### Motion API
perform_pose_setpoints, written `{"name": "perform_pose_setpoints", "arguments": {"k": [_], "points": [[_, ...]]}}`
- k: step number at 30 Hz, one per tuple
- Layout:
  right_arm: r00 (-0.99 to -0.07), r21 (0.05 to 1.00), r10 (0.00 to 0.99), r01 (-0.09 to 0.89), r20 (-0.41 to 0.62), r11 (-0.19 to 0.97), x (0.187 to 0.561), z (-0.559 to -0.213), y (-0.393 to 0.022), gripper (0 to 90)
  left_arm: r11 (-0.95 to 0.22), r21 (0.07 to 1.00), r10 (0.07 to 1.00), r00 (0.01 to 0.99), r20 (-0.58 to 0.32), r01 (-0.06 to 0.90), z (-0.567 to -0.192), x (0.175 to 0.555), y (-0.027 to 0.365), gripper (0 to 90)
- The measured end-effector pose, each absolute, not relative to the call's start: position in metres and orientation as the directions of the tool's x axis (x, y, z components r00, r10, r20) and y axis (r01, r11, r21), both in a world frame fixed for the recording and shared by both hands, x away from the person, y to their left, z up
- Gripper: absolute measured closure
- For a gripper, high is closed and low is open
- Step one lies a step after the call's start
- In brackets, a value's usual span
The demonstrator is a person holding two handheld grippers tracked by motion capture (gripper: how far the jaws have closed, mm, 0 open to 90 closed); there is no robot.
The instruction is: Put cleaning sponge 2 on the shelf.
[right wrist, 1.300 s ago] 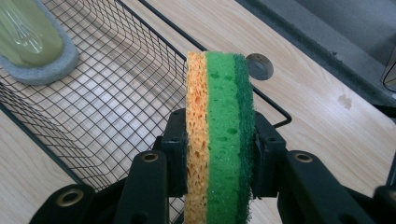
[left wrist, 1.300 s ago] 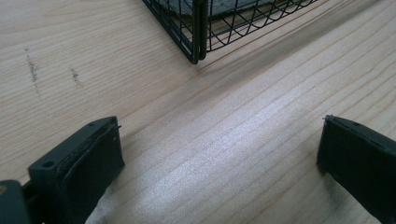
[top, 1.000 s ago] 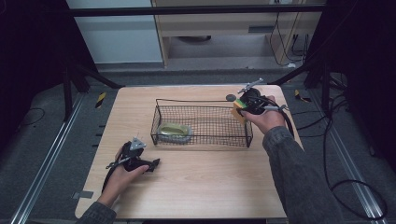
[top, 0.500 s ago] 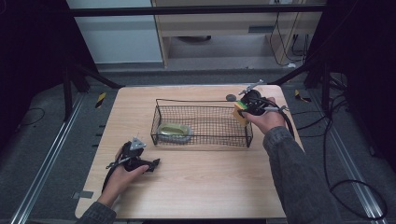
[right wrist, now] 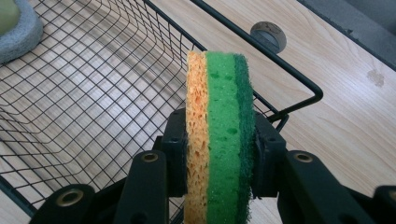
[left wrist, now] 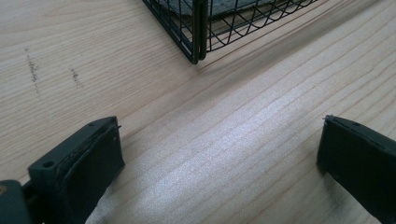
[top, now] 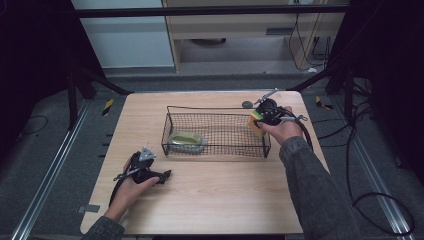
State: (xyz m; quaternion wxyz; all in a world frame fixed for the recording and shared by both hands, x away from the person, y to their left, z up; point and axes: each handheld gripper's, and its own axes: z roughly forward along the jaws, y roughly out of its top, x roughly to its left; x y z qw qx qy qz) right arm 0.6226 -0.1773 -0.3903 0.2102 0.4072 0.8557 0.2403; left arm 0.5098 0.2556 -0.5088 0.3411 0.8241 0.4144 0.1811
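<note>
A black wire basket (top: 215, 131) stands in the middle of the wooden table (top: 210, 195). My right gripper (top: 261, 118) hangs over the basket's right end, shut on a sponge (right wrist: 219, 140) with orange, green and dark green layers, held on edge between the two pads. Inside the basket's left part lies a green and grey sponge (top: 186, 140), whose corner (right wrist: 16, 28) shows in the right gripper view. My left gripper (top: 162, 176) rests on the table in front of the basket's left corner (left wrist: 198, 32), jaws wide apart over bare wood, nothing between them.
A small round grey disc (top: 247, 104) lies on the table behind the basket's right end; the right gripper view shows that disc (right wrist: 267, 35) too. Black cables (top: 360, 165) trail off the table's right side. Dark frame rails stand around the table.
My right gripper with the sponge has shifted slightly toward the basket's right end. The left hand has stayed where it was.
</note>
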Motion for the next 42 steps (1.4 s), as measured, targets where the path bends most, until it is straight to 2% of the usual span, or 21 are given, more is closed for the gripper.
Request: {"name": "perform_pose_setpoints", "arguments": {"k": [32, 42], "points": [[-0.595, 0.523, 0.775, 0.600, -0.214, 0.606, 0.630, -0.413, -0.158, 63.8, -0.424, 0.712, 0.806, 0.591, 0.016, 0.560, -0.509, 0.510, 0.256, 0.0], [-0.600, 0.529, 0.772, 0.595, -0.209, 0.605, 0.629, -0.410, -0.153, 58.8, -0.424, 0.712, 0.807, 0.591, 0.015, 0.560, -0.509, 0.510, 0.256, 0.0]]}}
